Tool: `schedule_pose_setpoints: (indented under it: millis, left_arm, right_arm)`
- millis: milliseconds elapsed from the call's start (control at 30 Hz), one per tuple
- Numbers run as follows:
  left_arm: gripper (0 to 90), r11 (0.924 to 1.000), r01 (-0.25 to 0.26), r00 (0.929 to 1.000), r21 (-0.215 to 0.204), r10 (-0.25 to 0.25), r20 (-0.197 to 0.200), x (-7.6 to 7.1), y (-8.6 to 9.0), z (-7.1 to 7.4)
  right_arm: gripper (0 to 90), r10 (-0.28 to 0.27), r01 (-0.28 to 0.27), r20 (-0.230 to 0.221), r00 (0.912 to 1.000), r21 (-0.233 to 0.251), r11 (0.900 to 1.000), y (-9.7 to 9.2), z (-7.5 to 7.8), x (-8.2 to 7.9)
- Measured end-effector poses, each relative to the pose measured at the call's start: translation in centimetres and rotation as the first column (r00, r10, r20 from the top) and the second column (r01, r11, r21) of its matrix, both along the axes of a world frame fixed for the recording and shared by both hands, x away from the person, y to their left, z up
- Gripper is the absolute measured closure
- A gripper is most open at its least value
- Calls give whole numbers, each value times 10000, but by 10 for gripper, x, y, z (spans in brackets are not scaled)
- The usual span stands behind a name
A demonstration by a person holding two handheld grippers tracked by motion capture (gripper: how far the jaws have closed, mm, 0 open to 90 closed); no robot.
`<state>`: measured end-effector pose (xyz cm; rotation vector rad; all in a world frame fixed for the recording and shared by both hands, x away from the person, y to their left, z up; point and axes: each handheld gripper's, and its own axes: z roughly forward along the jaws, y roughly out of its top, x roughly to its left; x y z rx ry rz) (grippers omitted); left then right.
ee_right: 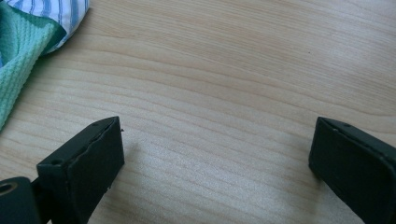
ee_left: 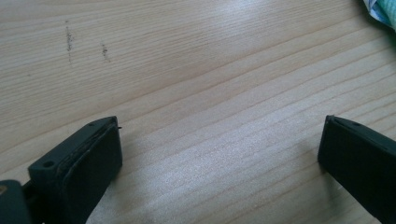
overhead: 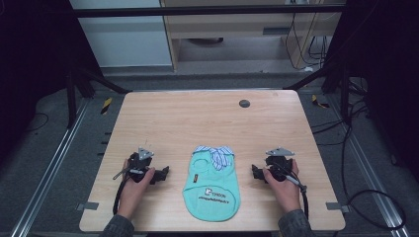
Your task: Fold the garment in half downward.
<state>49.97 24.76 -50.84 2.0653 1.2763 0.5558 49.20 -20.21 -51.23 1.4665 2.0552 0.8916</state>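
Garment (overhead: pixel 210 185) print too small to read; garment cut off in both gripper views

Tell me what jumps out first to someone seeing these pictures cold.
The small mint-green garment with a blue-and-white striped collar lies flat at the near middle of the light wooden table. The left gripper and right gripper flank it, one on each side, jaws open and apart from the cloth. A small dark round disc sits near the table's far edge.
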Motion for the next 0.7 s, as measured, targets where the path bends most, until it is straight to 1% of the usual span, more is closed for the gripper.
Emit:
schedule_pose_setpoints:
  millis: [100,167,233,267,300,333,367,400,433,467,500,533,600,633,667,700]
  left_arm:
    - [0,10000,14,10000,-8,-14,6,0,0,0]
    - [0,9999,109,9999,-5,-109,-16,2,0,0]
    - [47,9999,134,9999,25,-134,-37,2,-1,2]
    - [43,9999,109,9999,-92,-109,55,2,-2,6]
    - [41,9999,109,9999,-92,-109,55,2,-2,6]
    - [46,9998,176,9996,-116,-173,206,1,-3,11]
    - [48,9998,176,9996,-116,-173,206,1,-3,11]
    - [49,9993,314,9992,-214,-308,253,2,-5,17]
    - [49,9993,314,9992,-214,-308,253,2,-5,17]
    - [50,9979,617,9978,-212,-612,262,4,-7,24]
    - [51,9979,617,9978,-212,-612,262,4,-7,24]
    - [52,9955,835,9963,-449,-825,253,8,-10,30]
    - [52,9937,1043,9945,-418,-1042,49,18,-15,36]
    - [57,9937,1043,9945,-418,-1042,49,18,-15,36]
    - [57,9931,1124,9936,-348,-1128,-103,24,-18,38]
    - [66,9923,1164,9927,-427,-1176,-271,31,-21,40]
  right_arm:
    - [30,10,-10,1,10000,-15,10000,0,0,1]
    - [30,3,-3,-1,10000,-2,10000,0,0,1]
    - [31,8,-8,2,10000,-2,10000,0,0,1]
    - [52,19,-19,63,10000,-30,10000,0,0,0]
    - [60,58,-58,84,9999,-7,10000,1,0,0]
    - [77,76,-76,108,9999,-54,10000,1,1,0]
    - [126,77,-77,43,10000,-3,10000,2,2,-1]
    - [168,127,-127,24,9999,5,9999,2,4,-1]
    - [168,127,-127,24,9999,5,9999,2,4,-1]
    - [166,407,-408,150,9991,34,9992,5,10,-1]
    - [166,407,-408,150,9991,34,9992,5,10,-1]
    - [238,726,-728,410,9965,30,9973,10,19,0]
    - [249,1105,-1096,400,9931,-225,9937,17,28,4]
    - [249,1105,-1096,400,9931,-225,9937,17,28,4]
    - [258,1227,-1211,378,9917,-415,9918,20,32,8]
    - [274,1378,-1360,300,9900,-544,9892,24,36,12]
